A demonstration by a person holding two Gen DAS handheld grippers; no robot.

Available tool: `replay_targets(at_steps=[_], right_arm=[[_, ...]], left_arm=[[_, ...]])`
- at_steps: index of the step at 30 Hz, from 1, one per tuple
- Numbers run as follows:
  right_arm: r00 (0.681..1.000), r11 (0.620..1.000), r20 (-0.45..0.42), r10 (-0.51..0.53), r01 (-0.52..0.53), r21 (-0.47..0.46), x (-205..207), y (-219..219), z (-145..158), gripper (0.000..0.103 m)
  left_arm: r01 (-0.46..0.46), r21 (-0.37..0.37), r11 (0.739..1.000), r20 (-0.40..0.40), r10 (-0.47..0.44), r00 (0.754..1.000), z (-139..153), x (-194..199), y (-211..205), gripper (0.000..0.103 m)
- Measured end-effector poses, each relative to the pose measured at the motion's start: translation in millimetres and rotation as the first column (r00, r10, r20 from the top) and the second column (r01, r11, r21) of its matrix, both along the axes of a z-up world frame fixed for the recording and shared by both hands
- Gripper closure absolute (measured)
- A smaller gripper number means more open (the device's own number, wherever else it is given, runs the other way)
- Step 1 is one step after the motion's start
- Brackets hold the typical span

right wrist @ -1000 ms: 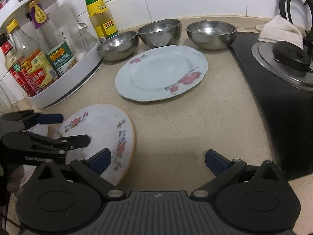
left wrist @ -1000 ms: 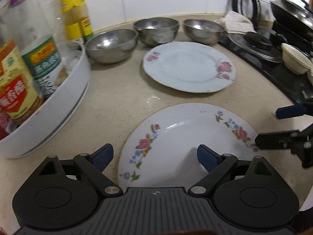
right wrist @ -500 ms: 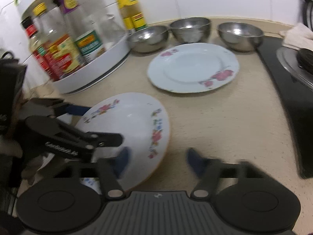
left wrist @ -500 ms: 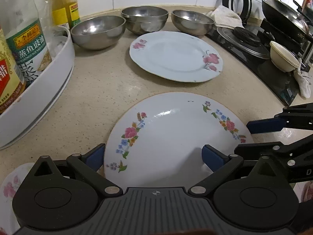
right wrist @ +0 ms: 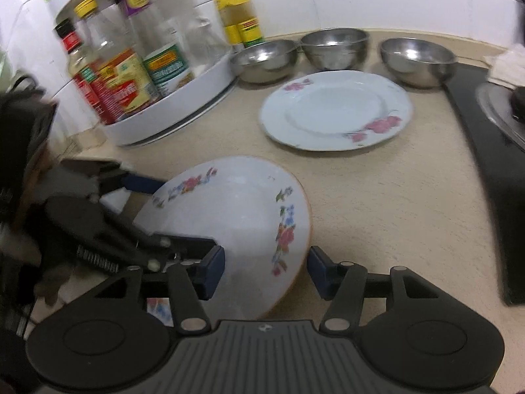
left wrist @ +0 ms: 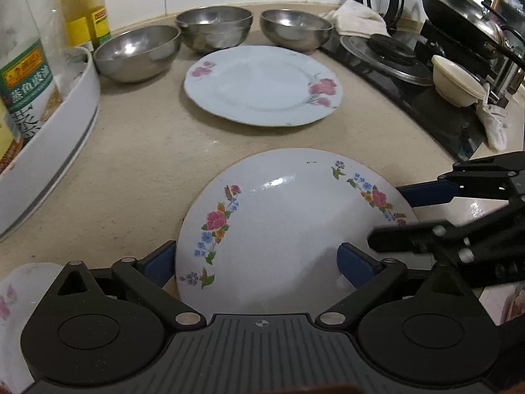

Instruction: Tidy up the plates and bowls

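Floral plate (left wrist: 288, 229), tilted with its far edge raised off the speckled beige countertop (left wrist: 137, 151), lies between both tools. The left gripper (left wrist: 256, 259) stands wide, one blue pad on each side of the plate's near portion, neither visibly pressing. The right gripper (right wrist: 265, 269) has its jaws partly drawn in across the plate's right rim; whether the pads bear on the rim cannot be read here.

Handling, as judged: glazed ceramic, rigid and brittle, moderately heavy for a two-finger hold, with a glossy face that offers rubber pads little friction. The thin, unglazed-looking brown edge is the natural purchase; a rim pinch across the thickness, kept low, suits it best. A slip would chip it against the stone-like counter.

Behind it lies a second, paler plate (left wrist: 262, 85) with scalloped edge and pink blossoms, flat on the counter. Three stainless steel bowls (left wrist: 137, 52) line the tiled wall, dull-polished and dent-tolerant. A white turntable rack (right wrist: 170, 111) of sauce bottles stands at left.
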State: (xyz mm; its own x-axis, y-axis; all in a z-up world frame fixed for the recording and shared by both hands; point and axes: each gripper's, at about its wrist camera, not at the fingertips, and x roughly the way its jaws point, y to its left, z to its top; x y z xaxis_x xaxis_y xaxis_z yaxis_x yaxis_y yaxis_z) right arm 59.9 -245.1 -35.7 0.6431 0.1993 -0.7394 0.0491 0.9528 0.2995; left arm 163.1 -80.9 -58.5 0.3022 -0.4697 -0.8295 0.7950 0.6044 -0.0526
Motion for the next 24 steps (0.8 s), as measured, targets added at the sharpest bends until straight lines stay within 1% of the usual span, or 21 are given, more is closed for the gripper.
replay_targets(at_steps=[3, 5, 6, 8, 12, 15, 19, 21, 22, 23, 24], right_arm=[[0.998, 0.997, 0.0, -0.066, 0.066, 0.041, -2.9, -14.4, -0.7, 0.059], [0.995, 0.993, -0.01, -0.101, 0.101, 0.057, -2.5, -25.5, -0.7, 0.062], [0.993, 0.991, -0.014, -0.121, 0.121, 0.055, -1.9, -30.6, -0.6, 0.062], [0.988, 0.987, -0.015, -0.155, 0.155, 0.04, -1.4, -39.2, 0.3, 0.062], [0.982, 0.981, -0.001, -0.191, 0.191, 0.035, -2.0, -56.9, 3.7, 0.065], [0.977, 0.977, 0.013, -0.214, 0.214, 0.016, 1.4, -70.2, 5.6, 0.066], [0.977, 0.977, 0.037, -0.211, 0.211, 0.013, 6.3, -83.4, 10.2, 0.07], [0.979, 0.98, 0.041, -0.199, 0.199, 0.008, 8.5, -88.0, 11.1, 0.074], [0.982, 0.983, 0.048, -0.184, 0.183, 0.032, 9.3, -91.1, 11.3, 0.078], [0.985, 0.984, 0.048, -0.168, 0.165, 0.066, 11.5, -93.3, 11.0, 0.078], [0.986, 0.985, 0.041, -0.159, 0.155, 0.079, 14.2, -94.3, 10.6, 0.078]], left_arm=[[-0.009, -0.014, 1.0, 0.007, 0.009, 1.0, 0.4, -4.8, -9.1, 0.005], [-0.013, -0.04, 0.999, -0.009, 0.012, 1.0, 2.2, -3.8, -16.5, 0.009], [-0.021, -0.057, 0.998, -0.022, 0.019, 1.0, 3.4, -2.2, -20.0, 0.012], [-0.037, -0.087, 0.996, -0.05, 0.033, 0.998, 4.5, 2.7, -27.6, 0.015], [-0.048, -0.104, 0.993, -0.041, 0.043, 0.998, 3.7, 1.6, -40.3, 0.021], [-0.049, -0.117, 0.992, -0.047, 0.043, 0.998, 3.3, 1.0, -47.2, 0.022], [-0.084, -0.139, 0.987, -0.07, 0.074, 0.995, 3.6, 2.1, -49.5, 0.023], [-0.092, -0.161, 0.983, -0.088, 0.078, 0.993, 4.5, 2.9, -48.4, 0.026], [-0.091, -0.171, 0.981, -0.107, 0.074, 0.992, 4.0, 4.2, -47.3, 0.027], [-0.098, -0.174, 0.98, -0.115, 0.079, 0.99, 3.2, 4.8, -45.8, 0.027], [-0.107, -0.171, 0.979, -0.106, 0.09, 0.99, 3.3, 4.1, -44.9, 0.025]])
